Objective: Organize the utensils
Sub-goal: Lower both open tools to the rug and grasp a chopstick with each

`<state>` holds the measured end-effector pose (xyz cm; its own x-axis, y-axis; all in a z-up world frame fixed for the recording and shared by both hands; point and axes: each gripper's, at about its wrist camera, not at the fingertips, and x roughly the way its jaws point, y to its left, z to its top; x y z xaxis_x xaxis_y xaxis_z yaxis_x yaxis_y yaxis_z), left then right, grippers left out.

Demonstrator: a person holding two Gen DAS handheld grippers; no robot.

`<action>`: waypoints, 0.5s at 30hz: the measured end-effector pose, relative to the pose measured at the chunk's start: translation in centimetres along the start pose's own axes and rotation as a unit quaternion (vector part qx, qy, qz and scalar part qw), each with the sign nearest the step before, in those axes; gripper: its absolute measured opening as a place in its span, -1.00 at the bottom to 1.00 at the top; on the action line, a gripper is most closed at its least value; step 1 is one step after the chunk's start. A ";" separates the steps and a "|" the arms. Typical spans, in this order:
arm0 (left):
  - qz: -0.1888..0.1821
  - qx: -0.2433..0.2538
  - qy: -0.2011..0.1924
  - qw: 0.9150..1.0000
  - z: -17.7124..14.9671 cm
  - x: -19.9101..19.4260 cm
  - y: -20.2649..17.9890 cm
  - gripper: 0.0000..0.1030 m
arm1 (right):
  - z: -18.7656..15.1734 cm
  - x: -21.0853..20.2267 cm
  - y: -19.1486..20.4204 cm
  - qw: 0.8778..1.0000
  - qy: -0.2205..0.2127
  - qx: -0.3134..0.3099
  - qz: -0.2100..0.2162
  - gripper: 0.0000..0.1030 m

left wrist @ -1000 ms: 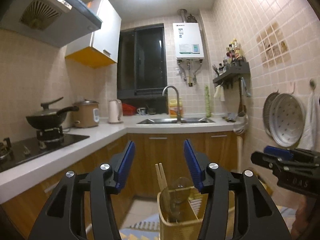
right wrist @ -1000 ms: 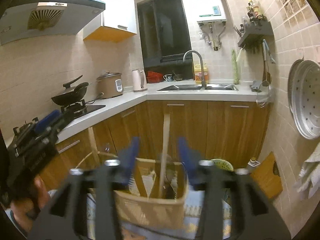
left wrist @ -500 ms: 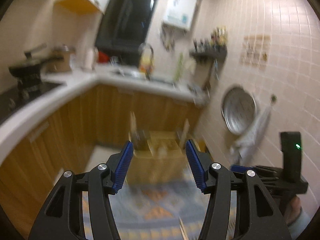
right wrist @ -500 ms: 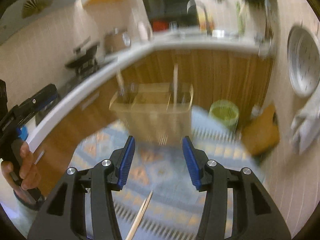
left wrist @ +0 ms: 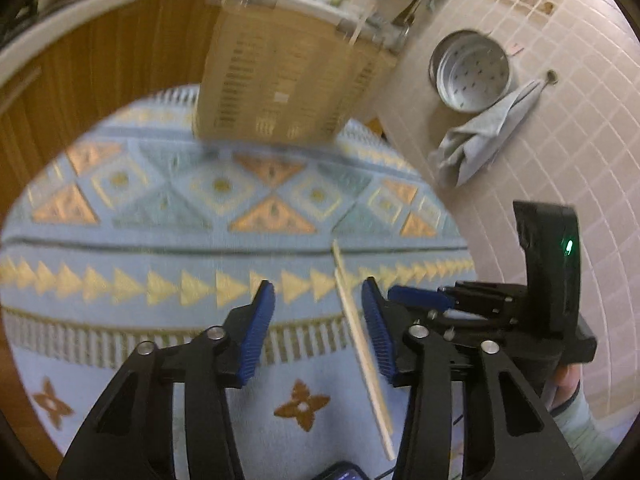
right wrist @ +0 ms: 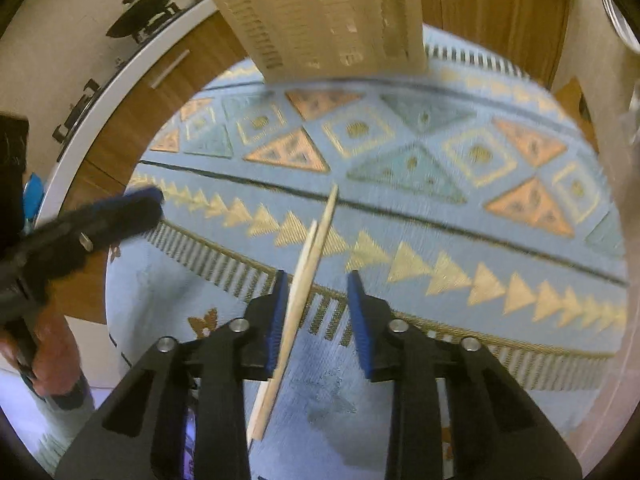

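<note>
A pair of wooden chopsticks (left wrist: 360, 344) lies on a blue patterned cloth (left wrist: 168, 208); it also shows in the right wrist view (right wrist: 304, 288). A beige slotted utensil holder (left wrist: 276, 76) stands at the far edge of the cloth, also seen in the right wrist view (right wrist: 332, 16). My left gripper (left wrist: 318, 320) is open above the cloth, the chopsticks near its right finger. My right gripper (right wrist: 316, 304) is open, the chopsticks near its left finger. Neither holds anything.
Wooden cabinets (left wrist: 80, 52) under a white counter run behind the cloth. A metal steamer tray (left wrist: 472, 68) and a grey towel (left wrist: 480, 132) hang on the tiled wall at right. A wok (right wrist: 148, 12) sits on the stove at left.
Both grippers have tilted down from facing the kitchen to facing the cloth. The chopsticks now lie between the fingers. The holder has moved to the top of both views.
</note>
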<state>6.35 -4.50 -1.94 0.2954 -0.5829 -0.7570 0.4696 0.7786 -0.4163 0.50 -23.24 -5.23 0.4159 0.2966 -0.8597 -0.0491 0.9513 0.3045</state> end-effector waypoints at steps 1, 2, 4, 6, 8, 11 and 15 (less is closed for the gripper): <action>-0.001 -0.004 0.007 1.000 -0.3 0.6 0.4 -0.24 | 0.2 0.2 -0.3 1.000 0.000 0.009 0.003 -0.56; -0.003 -0.008 0.012 1.000 -0.6 1.0 0.8 -0.24 | 0.5 0.5 -0.6 1.000 -0.003 0.018 0.003 -0.56; -0.008 -0.014 0.017 1.000 -0.9 1.2 1.1 -0.24 | 1.3 0.8 -1.2 0.999 -0.010 0.031 -0.001 -0.56; -0.014 -0.020 0.019 1.000 -1.3 1.1 1.7 -0.25 | 2.3 1.0 -1.5 0.999 -0.013 0.043 0.008 -0.56; -0.015 -0.021 0.020 0.999 -1.3 1.0 1.7 -0.24 | 3.2 1.3 -1.3 0.999 -0.013 0.045 0.007 -0.56; -0.016 -0.021 0.022 0.999 -1.4 1.0 2.0 -0.24 | 4.2 1.9 -0.3 0.999 -0.012 0.038 -0.006 -0.56; -0.018 -0.024 0.026 0.999 -1.5 1.3 2.3 -0.25 | 4.6 2.7 1.1 0.998 -0.021 0.007 -0.060 -0.62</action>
<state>6.57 -3.11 -4.68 0.2340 -0.5987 -0.7660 0.4389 0.7681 -0.4663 5.77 -21.82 -5.35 0.4556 0.1762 -0.8726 0.0158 0.9785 0.2058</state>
